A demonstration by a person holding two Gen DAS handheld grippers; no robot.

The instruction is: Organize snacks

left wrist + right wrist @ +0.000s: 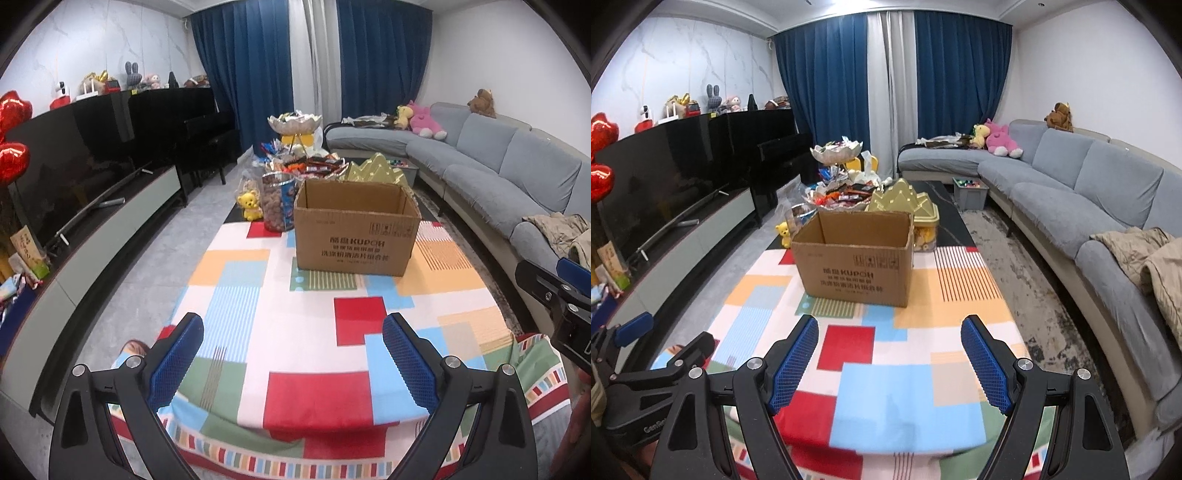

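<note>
An open, empty-looking cardboard box (356, 230) (855, 258) stands on a low table under a colourful block-pattern cloth (295, 332) (886, 369). Behind it lies a heap of wrapped snacks (310, 166) (846, 195) on a tiered silver stand (294, 123) (836, 150). A clear jar of nuts (277, 201) and a gold-lidded tin (375, 170) (905, 199) flank the box. My left gripper (293, 354) is open over the near end of the cloth, nothing between its blue pads. My right gripper (890, 358) is open too, beside the left one, also short of the box.
A TV on a long low cabinet (92, 229) runs along the left. A grey sectional sofa (1089, 199) with plush toys and a jacket lines the right. A yellow bear toy (249, 205) sits by the jar. A grey bin (969, 192) stands on the floor.
</note>
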